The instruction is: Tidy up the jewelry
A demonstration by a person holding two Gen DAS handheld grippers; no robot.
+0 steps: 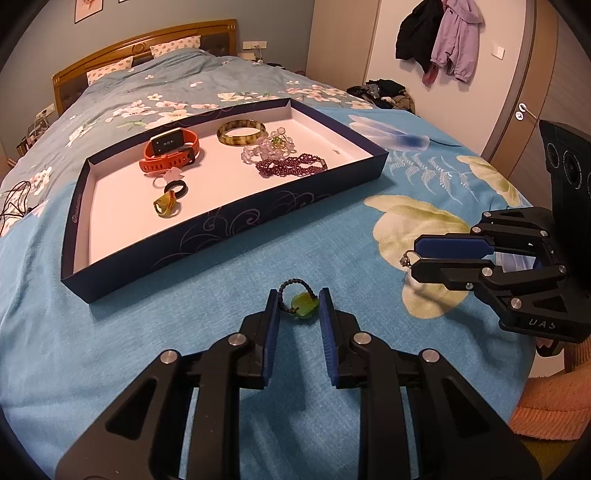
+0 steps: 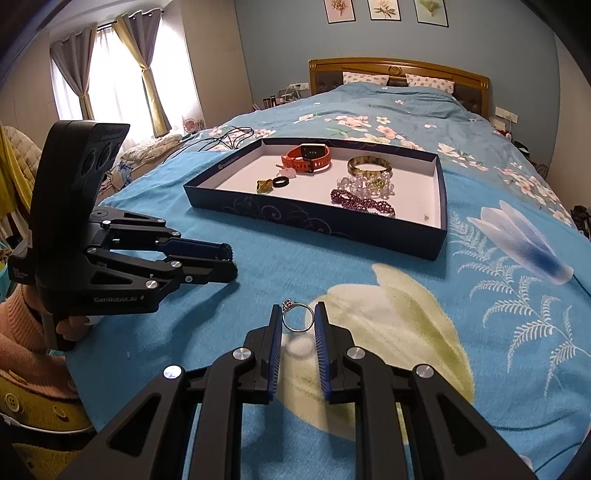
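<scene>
I count one tray (image 1: pixel 236 221) on one bed (image 1: pixel 184 288), and in it one watch (image 1: pixel 170 151), one bangle (image 1: pixel 241 132), two bead bracelets (image 1: pixel 291 165) and three rings (image 1: pixel 167 206). Outside the tray there are two more rings (image 2: pixel 297 319), one in the lower middle of each view. Three framed pictures (image 2: pixel 384 9) hang at the top of the right view.

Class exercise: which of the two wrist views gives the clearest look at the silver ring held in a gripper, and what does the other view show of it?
The right wrist view: the silver ring faces the camera, its whole band showing between the right gripper's pads. In the left wrist view it is only a small glint at that gripper's tips, seen side-on against the bedspread.
</scene>
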